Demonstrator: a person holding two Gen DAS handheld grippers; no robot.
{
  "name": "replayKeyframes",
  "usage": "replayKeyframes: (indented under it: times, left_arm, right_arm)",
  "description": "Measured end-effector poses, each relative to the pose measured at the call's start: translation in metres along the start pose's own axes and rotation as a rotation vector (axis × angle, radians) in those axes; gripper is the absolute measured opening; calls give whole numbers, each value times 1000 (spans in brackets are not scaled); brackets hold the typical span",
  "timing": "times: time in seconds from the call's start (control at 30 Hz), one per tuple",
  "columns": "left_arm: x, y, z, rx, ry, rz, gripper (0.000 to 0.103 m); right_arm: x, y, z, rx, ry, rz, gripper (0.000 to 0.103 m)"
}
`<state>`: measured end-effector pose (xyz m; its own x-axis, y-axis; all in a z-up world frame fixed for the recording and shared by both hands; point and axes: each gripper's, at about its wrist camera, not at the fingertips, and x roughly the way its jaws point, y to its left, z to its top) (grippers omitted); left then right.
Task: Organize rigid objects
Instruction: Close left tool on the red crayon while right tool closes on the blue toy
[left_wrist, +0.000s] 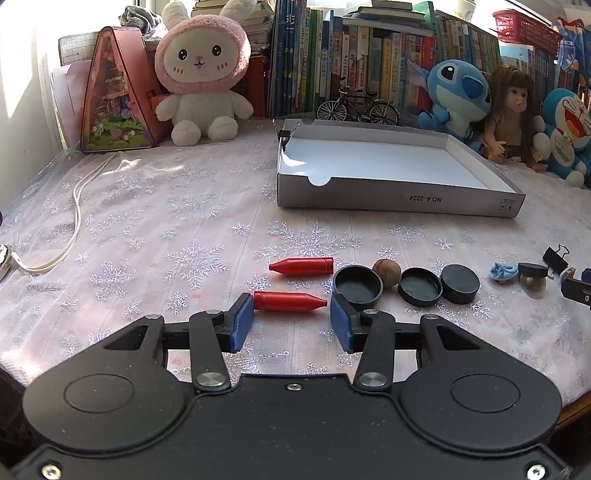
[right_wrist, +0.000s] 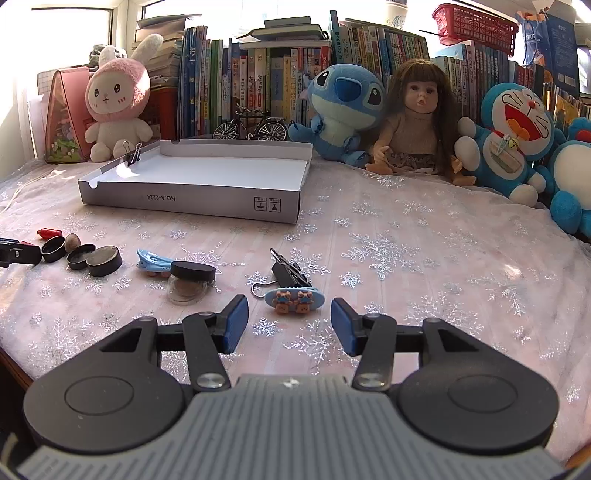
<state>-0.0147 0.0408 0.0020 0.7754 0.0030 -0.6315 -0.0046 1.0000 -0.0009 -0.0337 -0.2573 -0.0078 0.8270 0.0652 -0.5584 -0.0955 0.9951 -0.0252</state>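
Observation:
My left gripper (left_wrist: 291, 325) is open, low over the cloth, with a red crayon-shaped piece (left_wrist: 290, 301) lying between its fingertips. A second red piece (left_wrist: 301, 266) lies just beyond. Right of them sit black caps (left_wrist: 357, 284), a brown nut (left_wrist: 386, 272) and another cap (left_wrist: 460, 283). My right gripper (right_wrist: 289, 325) is open, with a blue hair clip with two bears (right_wrist: 294, 299) just ahead between its fingertips. A black binder clip (right_wrist: 287, 273), a small jar with a black lid (right_wrist: 190, 280) and another blue clip (right_wrist: 153, 261) lie near it. The empty white box (left_wrist: 391, 201) stands beyond.
Plush toys (right_wrist: 345, 110), a doll (right_wrist: 415, 122), a model bicycle (left_wrist: 356, 107) and books line the back. A white cable (left_wrist: 74, 218) lies at the left. A binder clip (right_wrist: 133, 153) is fixed on the box's rim.

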Motion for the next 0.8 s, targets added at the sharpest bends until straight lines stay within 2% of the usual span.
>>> replayKeyframes:
  times: [0.43,0.8]
  left_arm:
    - [0,-11,-5,112,-42,40,48]
    - [5,-1,-3,70,-29,12,48]
  right_arm:
    - [10,-7,-1,-41,2,43,67]
    - [12,-7,0,-71,-7,32,68]
